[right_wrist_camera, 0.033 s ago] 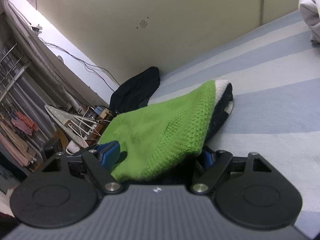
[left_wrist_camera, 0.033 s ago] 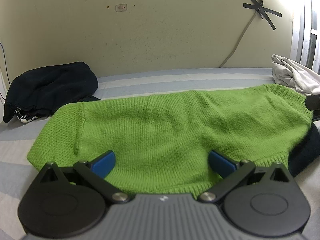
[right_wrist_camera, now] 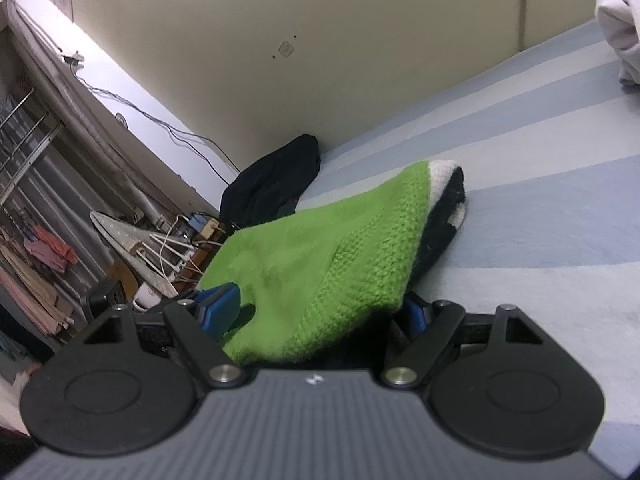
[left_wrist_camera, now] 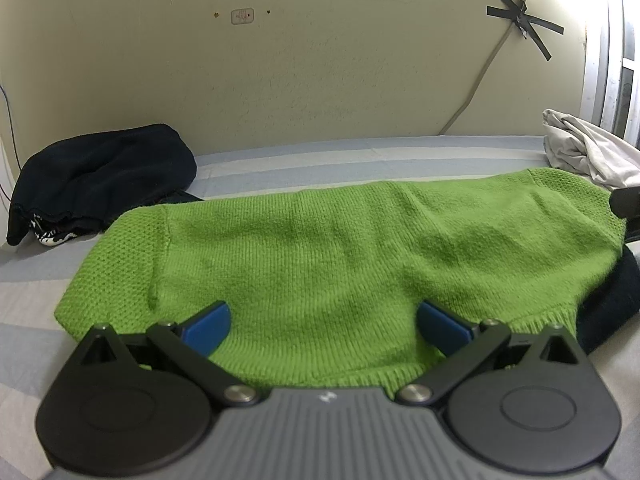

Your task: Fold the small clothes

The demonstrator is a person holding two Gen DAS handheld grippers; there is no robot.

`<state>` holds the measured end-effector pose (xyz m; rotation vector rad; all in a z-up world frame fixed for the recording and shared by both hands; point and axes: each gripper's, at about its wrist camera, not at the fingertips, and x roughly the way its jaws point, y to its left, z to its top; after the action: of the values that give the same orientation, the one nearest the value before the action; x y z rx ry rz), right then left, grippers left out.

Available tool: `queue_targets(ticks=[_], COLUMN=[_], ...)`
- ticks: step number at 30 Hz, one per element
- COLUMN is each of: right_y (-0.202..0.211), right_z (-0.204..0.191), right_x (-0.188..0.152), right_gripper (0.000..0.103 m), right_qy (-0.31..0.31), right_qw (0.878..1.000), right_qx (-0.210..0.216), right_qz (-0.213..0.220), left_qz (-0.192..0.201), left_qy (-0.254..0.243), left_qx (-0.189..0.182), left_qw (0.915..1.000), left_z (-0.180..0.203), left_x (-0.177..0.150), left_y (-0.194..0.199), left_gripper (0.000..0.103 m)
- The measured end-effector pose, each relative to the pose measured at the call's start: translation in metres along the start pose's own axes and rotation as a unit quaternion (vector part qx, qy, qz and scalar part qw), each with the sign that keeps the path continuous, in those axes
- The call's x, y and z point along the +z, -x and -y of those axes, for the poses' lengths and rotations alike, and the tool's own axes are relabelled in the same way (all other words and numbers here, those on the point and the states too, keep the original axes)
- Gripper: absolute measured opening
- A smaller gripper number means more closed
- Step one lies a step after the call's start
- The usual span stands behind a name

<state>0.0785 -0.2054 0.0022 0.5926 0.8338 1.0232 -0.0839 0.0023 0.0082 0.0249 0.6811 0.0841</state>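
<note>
Left gripper (left_wrist_camera: 324, 320) – ribbed grey body, black discs, blue pads (left_wrist_camera: 208, 326)

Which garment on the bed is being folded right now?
On the striped bed, look to the middle, just ahead of the left hand-held gripper. The green knitted sweater lies spread there; it is the only bright green piece, between a black pile and crumpled white cloth.

The green knitted sweater (left_wrist_camera: 328, 248) covers most of a dark garment (left_wrist_camera: 608, 312) beneath it, so only that garment's right edge shows. In the right wrist view, the sweater's near end (right_wrist_camera: 320, 280) hides one blue pad of the right tongs (right_wrist_camera: 320, 320). The white cloth (right_wrist_camera: 616, 16) is cut off at the picture's edge. Clutter beside the bed (right_wrist_camera: 540, 208) is too small to identify.
</note>
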Motion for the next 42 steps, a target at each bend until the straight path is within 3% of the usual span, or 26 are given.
queue_targets(ticks=[42], right_y=[-0.0063], right_z=[-0.0056], right_x=[-0.0022], right_gripper=[0.083], right_qy=[0.015], right_qw=[1.0], right_qx=[-0.014], right_qz=[-0.004], left_qz=[0.0], left_qy=[0.001], left_qx=[-0.001], left_qw=[1.0], left_z=[-0.0012], left_x=[-0.0009], left_y=[-0.0004], left_gripper=[0.103])
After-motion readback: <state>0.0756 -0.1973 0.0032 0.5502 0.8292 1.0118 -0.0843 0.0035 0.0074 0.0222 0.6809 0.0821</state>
